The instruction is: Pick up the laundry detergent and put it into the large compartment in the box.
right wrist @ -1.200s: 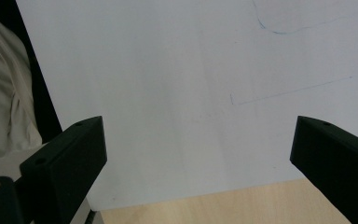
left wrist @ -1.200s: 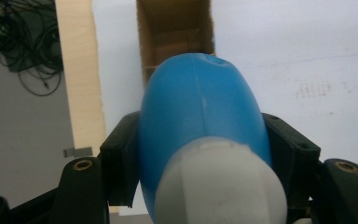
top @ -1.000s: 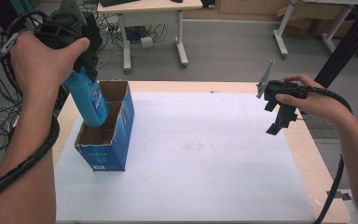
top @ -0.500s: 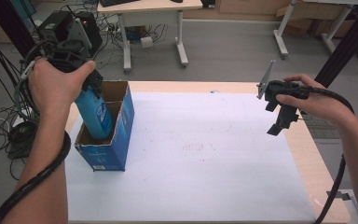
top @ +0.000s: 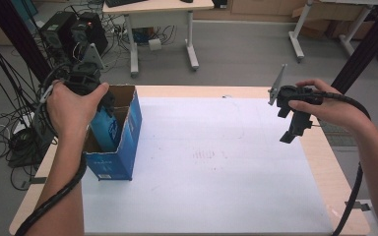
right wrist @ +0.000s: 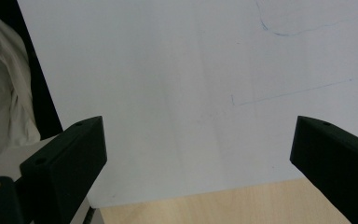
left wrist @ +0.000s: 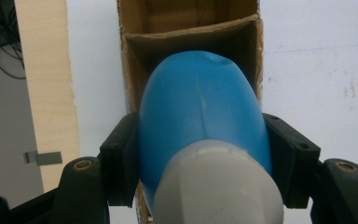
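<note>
A blue bottle with a white cap hangs partly inside an open blue cardboard box at the table's left side. My left gripper is shut on the bottle, its two black jaws pressed against the bottle's sides near the cap. The bottle's lower part is hidden by the box wall. At the right, above the table's far right corner, my right gripper hangs open, jaws pointing down, nothing between its fingers.
A white sheet covers most of the wooden table. Faint pen lines mark the sheet. Cables and computer boxes lie on the floor past the left edge; a desk stands behind.
My left gripper has lowered the blue bottle from above the box down into its opening. The right gripper has stayed where it was.
</note>
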Tool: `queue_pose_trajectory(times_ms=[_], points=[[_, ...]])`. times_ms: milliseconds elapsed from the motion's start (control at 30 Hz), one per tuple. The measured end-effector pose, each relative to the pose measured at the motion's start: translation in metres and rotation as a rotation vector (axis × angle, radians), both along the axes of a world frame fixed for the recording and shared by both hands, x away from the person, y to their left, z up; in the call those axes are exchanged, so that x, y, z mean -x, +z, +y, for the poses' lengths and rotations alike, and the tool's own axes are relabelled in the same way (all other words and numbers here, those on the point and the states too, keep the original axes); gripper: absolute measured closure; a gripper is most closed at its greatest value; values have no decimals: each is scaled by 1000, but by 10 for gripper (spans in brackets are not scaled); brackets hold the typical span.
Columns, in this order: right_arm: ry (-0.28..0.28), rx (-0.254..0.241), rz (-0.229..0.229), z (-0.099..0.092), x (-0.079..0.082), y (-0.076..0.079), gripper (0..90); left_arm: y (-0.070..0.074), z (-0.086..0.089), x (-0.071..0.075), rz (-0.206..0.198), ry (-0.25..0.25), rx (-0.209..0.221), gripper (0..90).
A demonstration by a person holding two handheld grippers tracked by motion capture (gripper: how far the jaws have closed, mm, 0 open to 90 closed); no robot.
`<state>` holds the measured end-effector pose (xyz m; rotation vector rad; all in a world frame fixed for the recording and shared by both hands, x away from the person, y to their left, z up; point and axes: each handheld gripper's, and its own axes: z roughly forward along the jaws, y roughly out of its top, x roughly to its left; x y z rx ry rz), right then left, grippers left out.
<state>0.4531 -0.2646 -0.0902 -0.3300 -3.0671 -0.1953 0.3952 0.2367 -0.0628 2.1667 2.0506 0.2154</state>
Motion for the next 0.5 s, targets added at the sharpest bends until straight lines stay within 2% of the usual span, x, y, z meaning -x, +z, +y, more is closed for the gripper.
queue_pose_trajectory(times_ms=[133, 500], points=[[4, 2, 1, 2, -1, -1, 36, -9, 1, -2, 12, -3, 8, 372], [1, 5, 4, 2, -3, -4, 36, -30, 1, -2, 9, 16, 9, 372]])
